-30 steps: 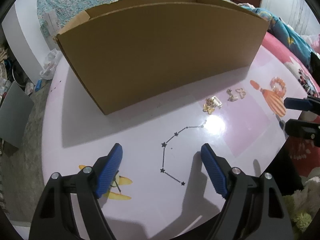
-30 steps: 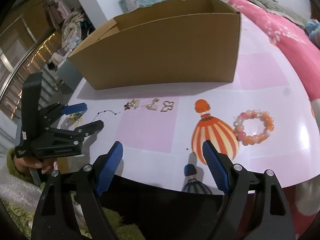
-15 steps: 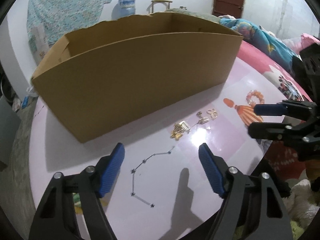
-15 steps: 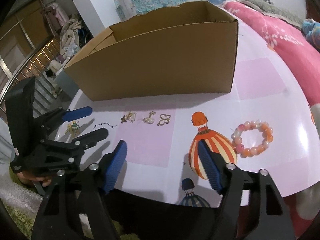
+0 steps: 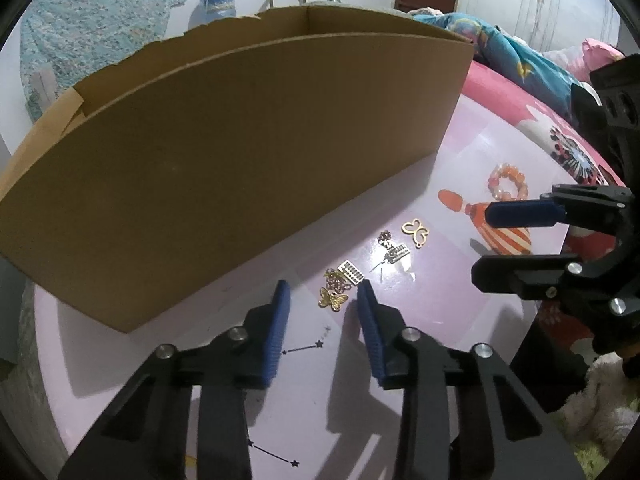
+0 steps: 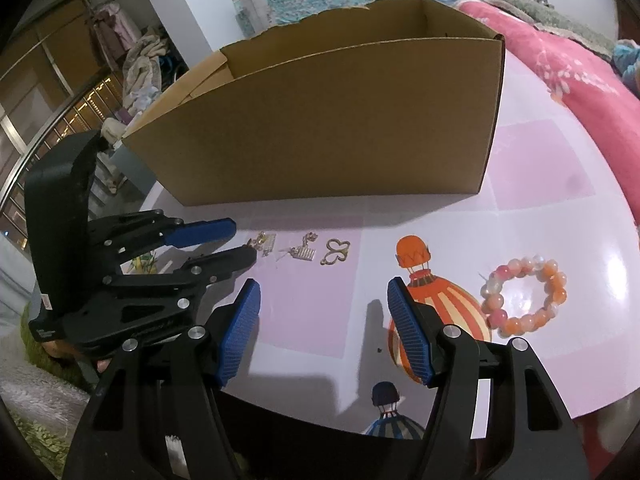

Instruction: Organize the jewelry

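Note:
Small gold pieces lie in a row on the pink table point(image 6: 540, 160) in front of a cardboard box point(image 5: 240, 152). My left gripper point(image 5: 324, 296) points down at the leftmost ones; its jaws are closing, with a gold butterfly charm point(image 5: 333, 299) between the tips and no pad touching it. Beside it lie a gold earring cluster point(image 5: 346, 276), a second earring point(image 5: 394, 254), a butterfly outline point(image 5: 416, 232) and an orange-pink bead bracelet point(image 6: 524, 296). My right gripper point(image 6: 324, 296) hovers near the front edge, closing slightly on nothing.
A thin dark chain with stars point(image 5: 304, 348) lies under the left gripper. The box point(image 6: 328, 128) is open-topped and fills the back of the table. Pink bedding point(image 6: 560, 52) borders the right side. A printed balloon point(image 6: 436, 300) marks the tabletop.
My left gripper has moved across the table from the star chain to the gold pieces, and its jaws have narrowed a lot. The right jaws have narrowed a little; that hand has stayed put.

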